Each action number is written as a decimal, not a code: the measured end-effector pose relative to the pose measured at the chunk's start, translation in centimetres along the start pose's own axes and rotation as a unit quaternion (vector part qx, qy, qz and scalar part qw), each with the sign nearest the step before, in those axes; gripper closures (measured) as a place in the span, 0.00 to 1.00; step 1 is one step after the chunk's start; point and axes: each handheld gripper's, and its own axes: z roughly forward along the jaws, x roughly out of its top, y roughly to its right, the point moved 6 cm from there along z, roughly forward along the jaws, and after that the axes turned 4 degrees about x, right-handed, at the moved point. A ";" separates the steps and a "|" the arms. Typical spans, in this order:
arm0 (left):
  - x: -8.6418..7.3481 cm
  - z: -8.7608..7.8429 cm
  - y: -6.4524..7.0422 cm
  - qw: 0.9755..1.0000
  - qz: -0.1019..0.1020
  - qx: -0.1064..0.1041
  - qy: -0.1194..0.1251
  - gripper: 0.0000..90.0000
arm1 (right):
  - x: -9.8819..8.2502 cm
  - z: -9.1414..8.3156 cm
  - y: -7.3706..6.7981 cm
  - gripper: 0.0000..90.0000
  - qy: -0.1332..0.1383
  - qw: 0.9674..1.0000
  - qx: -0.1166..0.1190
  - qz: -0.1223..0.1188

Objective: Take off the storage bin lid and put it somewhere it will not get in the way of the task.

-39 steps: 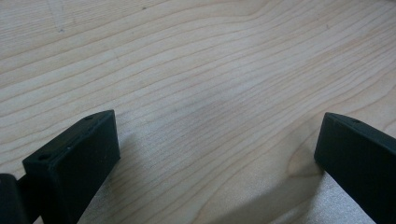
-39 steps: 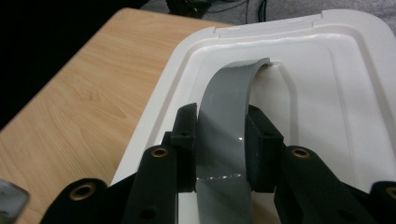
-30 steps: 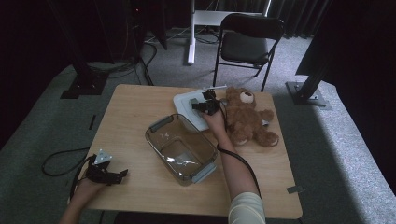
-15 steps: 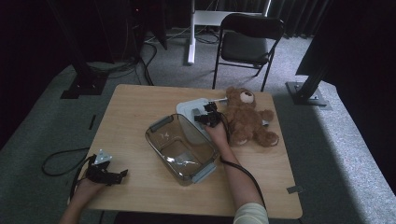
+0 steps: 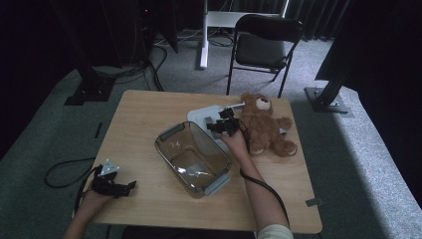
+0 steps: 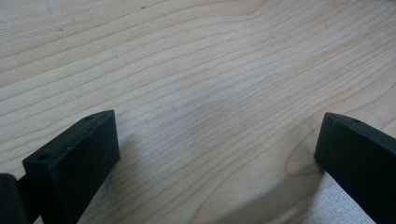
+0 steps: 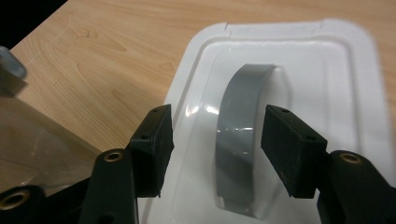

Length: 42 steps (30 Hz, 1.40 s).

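Wooden table carries one clear box, one white lid beside it and one teddy bear, the lid lying flat between them. Right gripper has just been opening, its jaws part-open astride the lid's grey handle without touching it, so I judge a good grasp means centring on the handle and closing squarely. Left gripper rests wide open and empty at the near left corner.

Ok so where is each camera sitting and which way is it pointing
High view: above the person's side, looking forward and down on the table; both forearms, left tool, right tool.
Left gripper view: on the left tool, facing bare tabletop.
Right gripper view: on the right tool, over the white lid.
Shared: the lid and clear container.
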 end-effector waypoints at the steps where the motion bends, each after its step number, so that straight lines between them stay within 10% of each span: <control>1: 0.0 0.0 0.0 1.000 0.000 0.000 0.000 0.01 | 0.1 -0.4 -0.1 0.45 0.003 1.000 0.002 -0.001; 17: 0.0 0.0 0.0 1.000 0.000 0.000 0.000 0.01 | 1.6 -7.9 -0.9 0.31 0.058 0.998 -0.010 -0.013; 42: 0.0 0.0 0.1 1.000 0.000 0.000 0.000 0.00 | -1.3 -15.3 5.3 0.17 0.075 0.994 -0.072 0.033</control>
